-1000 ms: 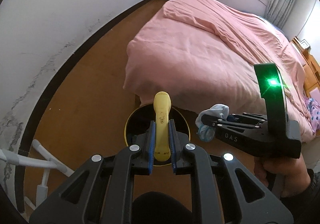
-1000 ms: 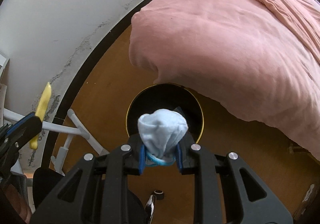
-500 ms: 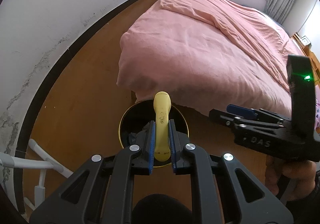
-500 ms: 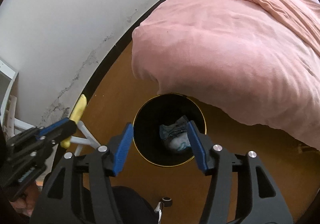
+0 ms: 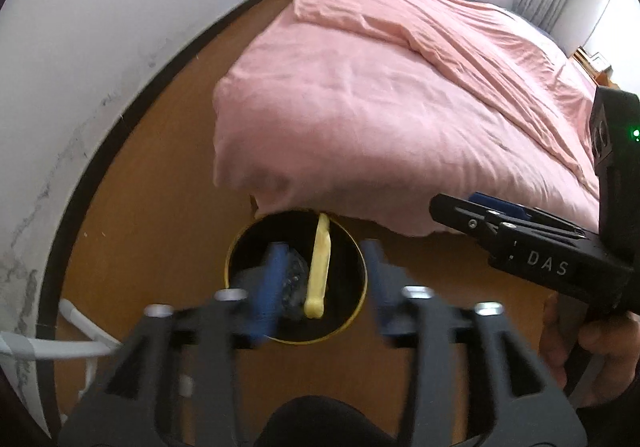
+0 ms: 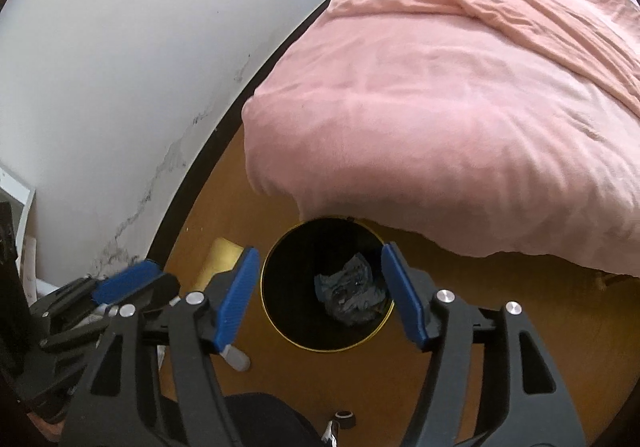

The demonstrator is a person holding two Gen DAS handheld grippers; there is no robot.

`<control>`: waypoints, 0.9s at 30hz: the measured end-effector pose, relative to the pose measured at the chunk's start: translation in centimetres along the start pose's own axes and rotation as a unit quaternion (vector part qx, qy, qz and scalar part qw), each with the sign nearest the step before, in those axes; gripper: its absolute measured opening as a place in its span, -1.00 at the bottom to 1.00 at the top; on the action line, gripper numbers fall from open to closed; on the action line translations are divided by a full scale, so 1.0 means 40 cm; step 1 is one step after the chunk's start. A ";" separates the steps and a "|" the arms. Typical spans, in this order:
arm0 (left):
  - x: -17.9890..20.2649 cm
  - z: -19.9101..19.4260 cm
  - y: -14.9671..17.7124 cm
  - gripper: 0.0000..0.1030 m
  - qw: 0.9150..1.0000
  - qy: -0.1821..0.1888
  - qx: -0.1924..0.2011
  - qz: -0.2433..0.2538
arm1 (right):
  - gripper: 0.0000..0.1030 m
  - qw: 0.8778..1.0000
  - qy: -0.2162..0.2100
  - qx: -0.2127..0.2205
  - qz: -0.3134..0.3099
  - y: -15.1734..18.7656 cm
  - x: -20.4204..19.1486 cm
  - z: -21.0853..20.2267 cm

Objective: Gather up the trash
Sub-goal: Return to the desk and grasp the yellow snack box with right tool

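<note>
left wrist view: banana peel (image 5: 318,267) between spread jaws, loose over the trash bin (image 5: 236,247).

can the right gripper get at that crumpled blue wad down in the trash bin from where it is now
Probably yes. The right gripper is open and sits directly above the trash bin, whose mouth is uncovered, with the crumpled blue wad in plain sight at the bottom. It would have to reach deep inside.

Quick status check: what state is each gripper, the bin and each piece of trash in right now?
left gripper: open, above the bin.
right gripper: open, nothing between its fingers.
yellow piece: free of the fingers, over the bin mouth.
crumpled wad: lying inside the bin.
bin: upright, uncovered, beside the bed.
</note>
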State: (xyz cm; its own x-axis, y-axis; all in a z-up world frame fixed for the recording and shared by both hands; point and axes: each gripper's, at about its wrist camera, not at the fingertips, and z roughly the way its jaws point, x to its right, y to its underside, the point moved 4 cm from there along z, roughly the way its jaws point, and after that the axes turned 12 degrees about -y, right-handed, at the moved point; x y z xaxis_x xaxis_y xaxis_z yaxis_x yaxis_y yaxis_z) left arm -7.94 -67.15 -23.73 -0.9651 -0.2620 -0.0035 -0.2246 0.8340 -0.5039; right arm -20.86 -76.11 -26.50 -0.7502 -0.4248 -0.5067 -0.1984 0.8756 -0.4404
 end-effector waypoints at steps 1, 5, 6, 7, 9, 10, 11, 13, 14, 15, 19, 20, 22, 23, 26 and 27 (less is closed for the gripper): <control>-0.004 -0.017 -0.004 0.17 1.000 -0.005 0.008 -0.001 | 0.22 1.000 -0.001 0.003 0.001 -0.002 -0.002 -0.006; -0.026 -0.083 -0.005 0.36 1.000 -0.008 0.019 -0.006 | 0.23 1.000 -0.006 0.009 -0.013 -0.012 -0.038 -0.025; -0.035 -0.106 -0.003 0.50 1.000 -0.015 0.025 -0.007 | 0.24 1.000 -0.009 0.009 -0.016 -0.014 -0.049 -0.029; -0.044 -0.127 -0.003 0.55 0.999 -0.023 0.031 -0.010 | 0.25 1.000 -0.012 0.009 -0.023 -0.016 -0.071 -0.037; -0.077 -0.209 0.002 0.75 0.997 -0.049 0.057 -0.026 | 0.31 0.999 -0.018 0.012 -0.036 -0.024 -0.110 -0.050; -0.088 -0.241 0.006 0.77 0.996 -0.054 0.068 -0.033 | 0.31 0.999 -0.022 0.016 -0.042 -0.026 -0.133 -0.061; -0.104 -0.287 0.011 0.77 0.994 -0.058 0.082 -0.039 | 0.33 0.998 -0.029 0.023 -0.051 -0.029 -0.168 -0.074; -0.142 -0.377 0.027 0.79 0.991 -0.062 0.106 -0.051 | 0.34 0.995 -0.049 0.031 -0.080 -0.030 -0.259 -0.098; -0.163 -0.422 0.039 0.80 0.989 -0.067 0.118 -0.058 | 0.35 0.994 -0.056 0.031 -0.092 -0.028 -0.295 -0.104; -0.185 -0.461 0.052 0.81 0.987 -0.074 0.128 -0.063 | 0.35 0.991 -0.066 0.029 -0.111 -0.024 -0.351 -0.109; -0.319 -0.618 0.142 0.81 0.975 -0.124 0.158 -0.097 | 0.35 0.973 -0.134 0.005 -0.185 0.022 -0.586 -0.105; -0.366 -0.653 0.176 0.82 0.971 -0.139 0.161 -0.111 | 0.35 0.968 -0.148 -0.002 -0.201 0.037 -0.633 -0.103; -0.448 -0.706 0.238 0.82 0.963 -0.168 0.157 -0.138 | 0.35 0.950 -0.185 -0.023 -0.250 0.095 -0.776 -0.093; -0.500 -0.737 0.281 0.82 0.958 -0.186 0.156 -0.156 | 0.35 0.940 -0.202 -0.035 -0.273 0.126 -0.838 -0.087; -0.627 -0.808 0.408 0.82 0.940 -0.237 0.146 -0.199 | 0.35 0.909 -0.248 -0.068 -0.329 0.219 -0.998 -0.072; -0.664 -0.829 0.450 0.82 0.933 -0.253 0.141 -0.213 | 0.35 0.896 -0.262 -0.080 -0.348 0.260 -1.054 -0.066</control>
State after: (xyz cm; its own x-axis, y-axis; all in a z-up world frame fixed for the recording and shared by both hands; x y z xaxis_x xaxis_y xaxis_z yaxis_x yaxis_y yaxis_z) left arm 9.18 -29.09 -4.06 -0.5933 -0.7958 -0.1211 -0.4602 0.4587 -0.7601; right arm 7.03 -48.50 -7.75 -0.0172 -0.8940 -0.4477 -0.6234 0.3596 -0.6943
